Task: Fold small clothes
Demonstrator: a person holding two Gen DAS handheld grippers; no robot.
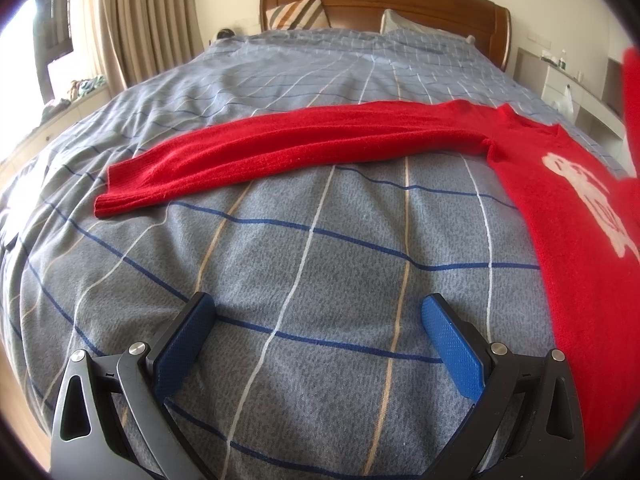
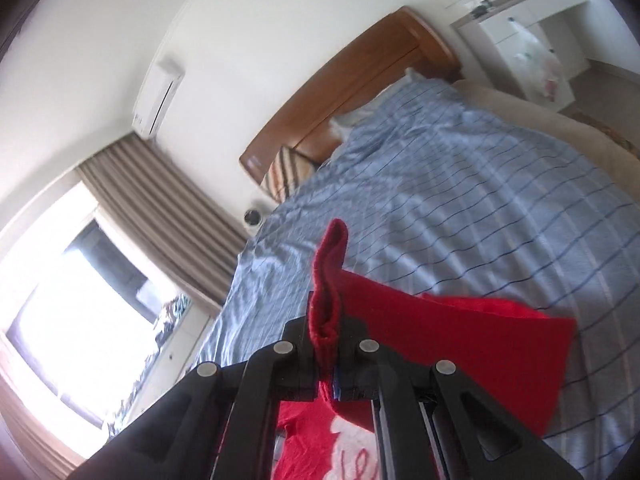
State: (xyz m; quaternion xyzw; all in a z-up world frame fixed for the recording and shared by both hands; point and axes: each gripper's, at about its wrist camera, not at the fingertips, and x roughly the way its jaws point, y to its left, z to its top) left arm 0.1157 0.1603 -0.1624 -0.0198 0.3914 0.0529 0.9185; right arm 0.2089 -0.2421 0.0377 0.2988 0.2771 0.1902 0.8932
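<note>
A red knit sweater (image 1: 568, 216) with a white print lies on the blue checked bedspread (image 1: 304, 240). Its left sleeve (image 1: 280, 152) stretches flat across the bed to the left, cuff at the far left. My left gripper (image 1: 318, 316) is open and empty, low over the bedspread in front of the sleeve. My right gripper (image 2: 326, 332) is shut on the cuff of the other red sleeve (image 2: 330, 276) and holds it lifted above the sweater's body (image 2: 460, 344). That raised sleeve shows at the right edge of the left wrist view (image 1: 630, 92).
A wooden headboard (image 1: 384, 4) and pillows (image 1: 298, 14) stand at the far end of the bed. Beige curtains (image 1: 148, 16) and a window are on the left. White shelves (image 1: 560, 76) stand to the right of the bed.
</note>
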